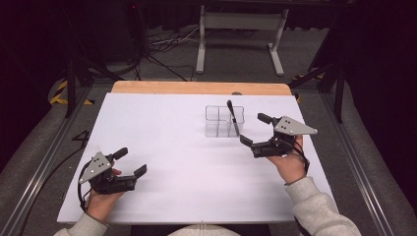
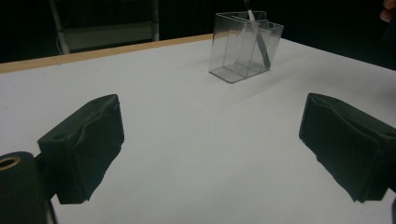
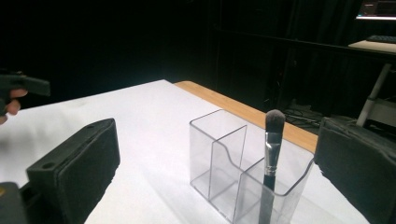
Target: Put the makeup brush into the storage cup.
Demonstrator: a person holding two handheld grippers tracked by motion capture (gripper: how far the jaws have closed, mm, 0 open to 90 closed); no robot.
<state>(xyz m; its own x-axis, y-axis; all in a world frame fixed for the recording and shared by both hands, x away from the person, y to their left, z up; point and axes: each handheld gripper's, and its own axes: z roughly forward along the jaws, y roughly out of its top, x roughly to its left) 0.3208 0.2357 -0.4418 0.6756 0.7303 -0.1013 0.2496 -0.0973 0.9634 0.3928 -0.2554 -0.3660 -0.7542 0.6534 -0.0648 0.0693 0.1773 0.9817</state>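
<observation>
A clear organizer point(image 1: 222, 120) stands on the white surface point(image 1: 172, 162), toward the far side and right of centre. It has several open compartments. A makeup brush point(image 1: 233, 118) stands in the one nearest the right hand-held gripper, handle down and bristle head up, leaning slightly against the wall. In the right gripper view the brush point(image 3: 271, 154) has a dark soft head, a silver ferrule and a black handle, and the organizer point(image 3: 224, 163) sits just ahead, between the 2 black jaws.

The right hand-held gripper point(image 1: 255, 130) hovers just right of the organizer, near it but not touching. Its jaws are spread wide, with nothing between the pads. They point left toward the organizer.

The left hand-held gripper point(image 1: 130, 162) sits low over the near left part of the surface, well apart from the organizer. Its jaws are also spread wide and hold nothing. In the left gripper view the organizer point(image 2: 245, 46) shows far off, with the brush point(image 2: 259, 42) leaning inside it.
</observation>
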